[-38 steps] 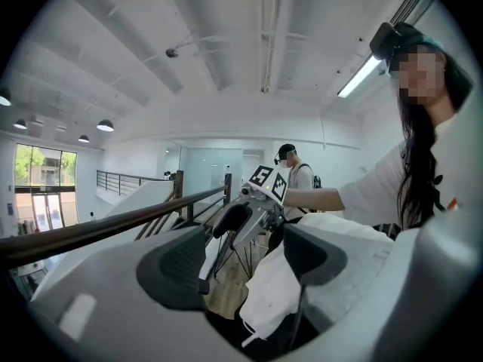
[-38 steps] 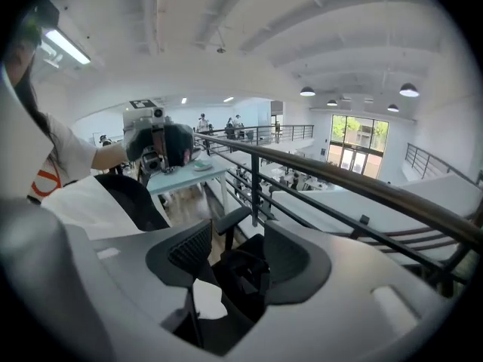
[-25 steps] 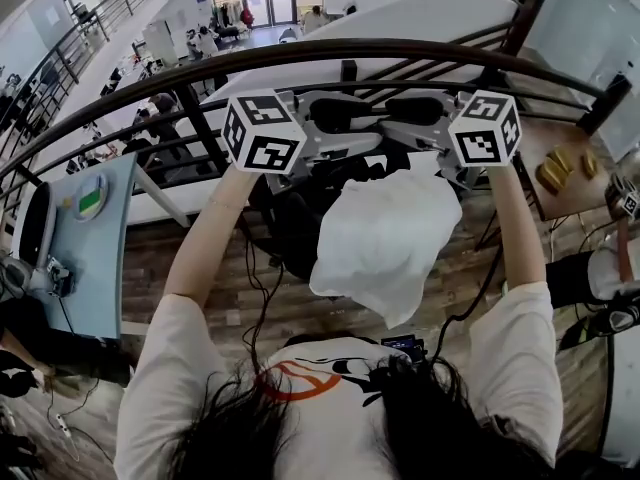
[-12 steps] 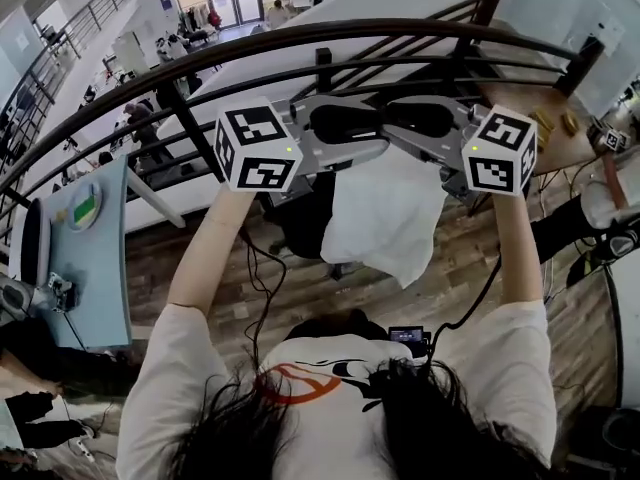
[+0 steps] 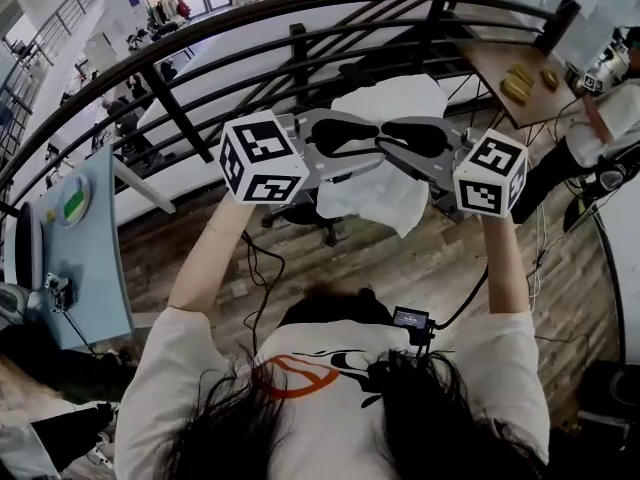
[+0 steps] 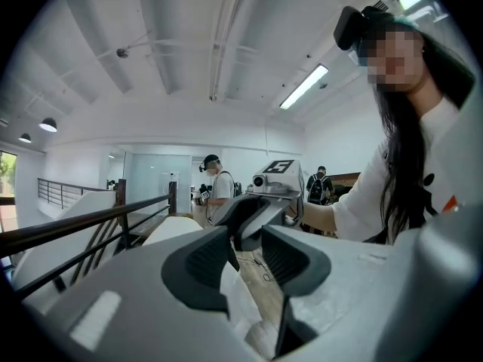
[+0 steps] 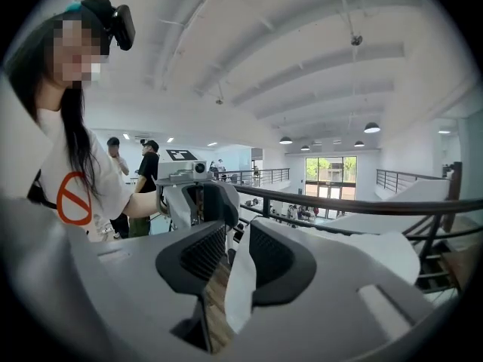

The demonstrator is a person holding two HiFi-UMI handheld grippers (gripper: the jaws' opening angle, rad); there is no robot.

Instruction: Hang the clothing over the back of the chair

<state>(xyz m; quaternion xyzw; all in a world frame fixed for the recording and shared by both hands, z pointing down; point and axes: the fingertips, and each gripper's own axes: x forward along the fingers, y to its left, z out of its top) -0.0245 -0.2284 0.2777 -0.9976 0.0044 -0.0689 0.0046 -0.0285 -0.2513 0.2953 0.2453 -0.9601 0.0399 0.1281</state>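
Observation:
The white clothing (image 5: 392, 173) hangs between my two grippers, which face each other tip to tip at chest height; part of it bunches beyond them towards the railing. My left gripper (image 5: 362, 140) has its jaws closing, and in the left gripper view (image 6: 245, 251) the cloth (image 6: 235, 308) lies low between the pads with a gap still showing. My right gripper (image 5: 402, 140) is closing too; in the right gripper view (image 7: 238, 251) the cloth (image 7: 241, 281) rests against one pad and drapes over that jaw. A black chair (image 5: 305, 206) stands on the floor below, mostly hidden.
A dark curved railing (image 5: 200, 36) runs across just beyond the grippers. A pale blue table (image 5: 95, 258) stands at the left, a wooden table (image 5: 500, 63) at the upper right with a person (image 5: 590, 128) beside it. Cables trail over the wood floor (image 5: 450, 258).
Both grippers have travelled forward together with the cloth, closer over the chair and railing. The cloth hangs shorter, with more of it gathered beyond the jaws.

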